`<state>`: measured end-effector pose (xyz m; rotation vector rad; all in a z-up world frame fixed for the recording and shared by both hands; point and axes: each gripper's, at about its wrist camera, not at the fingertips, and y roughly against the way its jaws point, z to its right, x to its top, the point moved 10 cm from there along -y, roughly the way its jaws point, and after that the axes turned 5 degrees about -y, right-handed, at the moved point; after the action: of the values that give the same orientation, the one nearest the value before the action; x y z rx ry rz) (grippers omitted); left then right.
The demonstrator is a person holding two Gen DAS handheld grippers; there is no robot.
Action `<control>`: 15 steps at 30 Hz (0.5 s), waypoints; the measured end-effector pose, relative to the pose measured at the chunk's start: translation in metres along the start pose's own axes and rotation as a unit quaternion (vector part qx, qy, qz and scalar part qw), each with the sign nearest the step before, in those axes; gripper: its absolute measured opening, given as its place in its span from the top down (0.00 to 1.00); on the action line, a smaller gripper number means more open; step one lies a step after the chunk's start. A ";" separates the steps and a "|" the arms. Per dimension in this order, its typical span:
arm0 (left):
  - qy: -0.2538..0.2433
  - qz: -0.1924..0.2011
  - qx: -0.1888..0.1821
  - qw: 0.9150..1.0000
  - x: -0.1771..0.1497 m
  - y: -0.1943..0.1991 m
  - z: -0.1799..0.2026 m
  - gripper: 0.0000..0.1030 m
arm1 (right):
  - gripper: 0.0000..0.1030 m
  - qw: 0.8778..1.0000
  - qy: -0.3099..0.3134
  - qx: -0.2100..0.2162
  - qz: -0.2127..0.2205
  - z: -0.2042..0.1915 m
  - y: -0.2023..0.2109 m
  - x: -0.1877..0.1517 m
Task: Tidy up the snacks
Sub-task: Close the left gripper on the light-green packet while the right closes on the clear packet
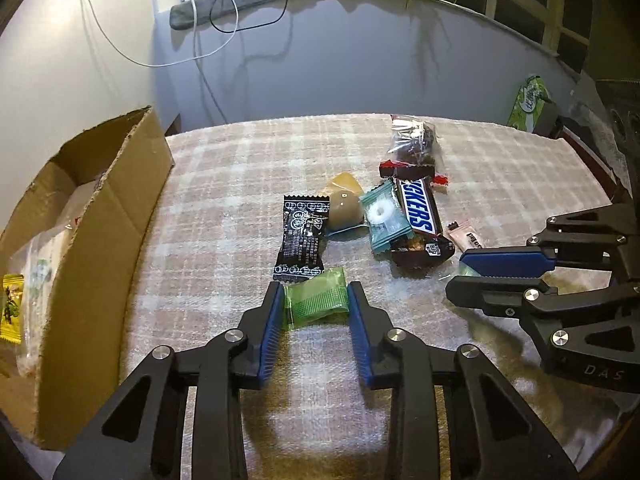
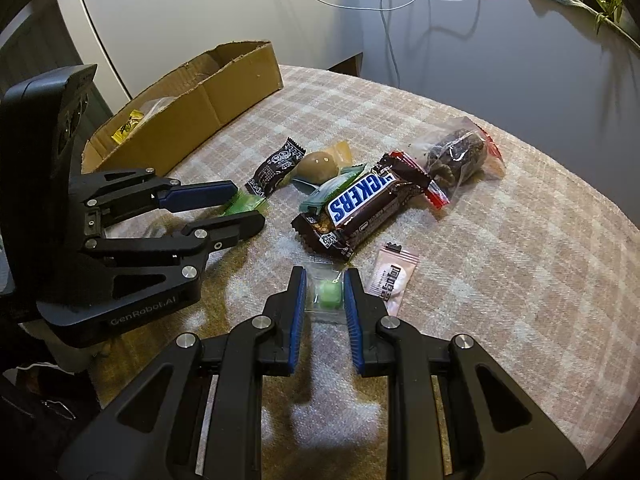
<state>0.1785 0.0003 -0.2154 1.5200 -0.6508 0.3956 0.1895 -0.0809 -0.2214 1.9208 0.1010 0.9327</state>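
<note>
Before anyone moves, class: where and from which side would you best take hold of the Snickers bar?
Grip the Snickers bar across its narrow middle, coming down from above. It lies flat on the tablecloth, long and slim, so the fingers span its width. A teal packet crowds one long side and a pink sachet lies nearby.

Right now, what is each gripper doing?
Left gripper: fingers closed on the green ribbed candy packet.
Right gripper: fingers closed on the clear-wrapped green candy.

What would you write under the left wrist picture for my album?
Left gripper closes around a green candy on the checked cloth, beside a cardboard box.
</note>
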 end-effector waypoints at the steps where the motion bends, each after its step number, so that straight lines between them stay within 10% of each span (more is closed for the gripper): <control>1: 0.001 0.000 0.000 1.000 0.001 0.001 0.000 0.75 | 0.81 1.000 0.000 -0.001 0.000 0.000 0.000 0.000; 15: 0.021 0.003 -0.023 0.999 0.000 0.002 -0.004 0.96 | 0.81 1.000 0.001 -0.006 0.004 0.000 0.004 0.002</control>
<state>0.1779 0.0043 -0.2130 1.4617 -0.6274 0.4137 0.1892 -0.0819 -0.2175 1.9111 0.0901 0.9380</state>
